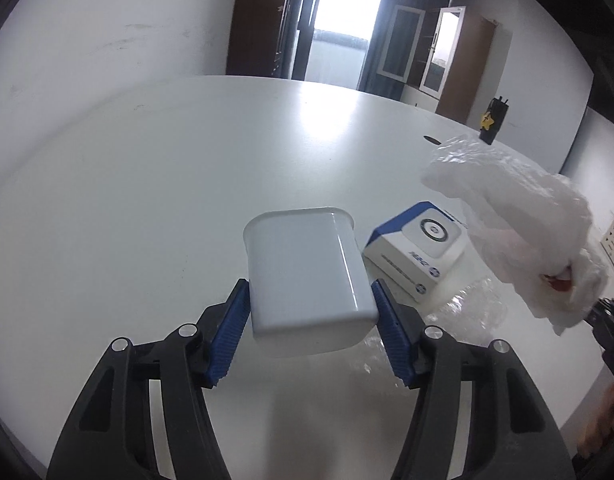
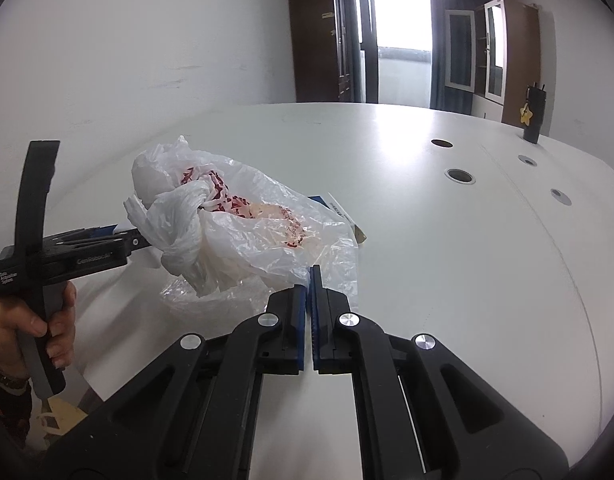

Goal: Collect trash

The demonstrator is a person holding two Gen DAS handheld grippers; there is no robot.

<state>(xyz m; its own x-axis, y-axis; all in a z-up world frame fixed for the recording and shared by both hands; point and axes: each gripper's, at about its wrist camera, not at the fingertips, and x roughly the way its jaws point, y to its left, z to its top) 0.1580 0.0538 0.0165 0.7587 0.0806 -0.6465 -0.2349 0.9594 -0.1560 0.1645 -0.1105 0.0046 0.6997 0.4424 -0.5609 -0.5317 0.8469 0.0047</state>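
Your left gripper (image 1: 311, 312) clamps a white container (image 1: 307, 280) above the table (image 1: 147, 184); your right gripper (image 2: 309, 304), closed, seemingly pinches the plastic bag (image 2: 235, 220) near the blue-white box (image 1: 419, 248).

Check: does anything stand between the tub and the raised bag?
Nothing visible blocks the way from tub to bag. A box lies on the table between them, lower than the bag. The bag's mouth cannot be seen.

blue-white box (image 2: 339, 209) mostly hidden behind plastic bag (image 2: 243, 224)
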